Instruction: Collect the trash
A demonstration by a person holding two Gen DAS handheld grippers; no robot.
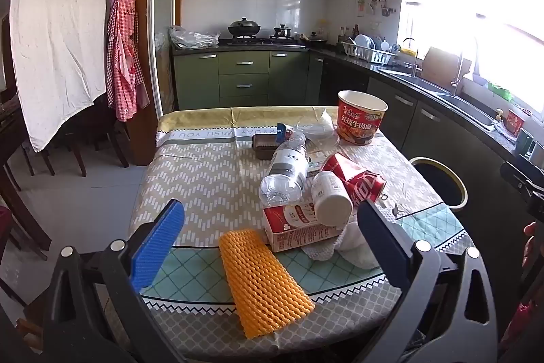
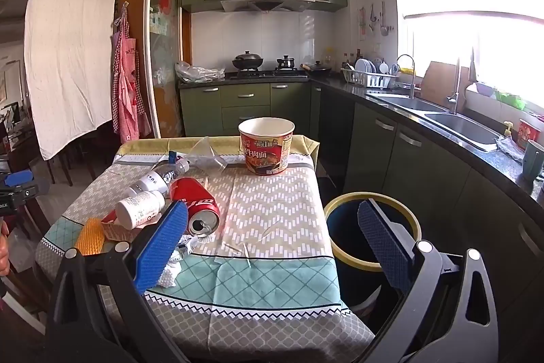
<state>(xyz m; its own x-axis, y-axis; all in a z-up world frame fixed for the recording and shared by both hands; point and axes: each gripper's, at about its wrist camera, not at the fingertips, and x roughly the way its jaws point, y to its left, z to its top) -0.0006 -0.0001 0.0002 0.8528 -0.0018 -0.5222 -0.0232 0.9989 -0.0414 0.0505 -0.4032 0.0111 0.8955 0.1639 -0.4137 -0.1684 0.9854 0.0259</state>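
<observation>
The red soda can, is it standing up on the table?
No, the red soda can lies on its side on the table, its open top facing the camera beside the white bottle.

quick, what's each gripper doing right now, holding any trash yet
Left gripper: open, holding nothing, above the table's near edge by the orange foam net.
Right gripper: open, holding nothing, between the red can and the bin.

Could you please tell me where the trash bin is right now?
The trash bin stands on the floor just off the table's right edge, below the sink counter; in the right wrist view it sits behind the open right gripper.
</observation>
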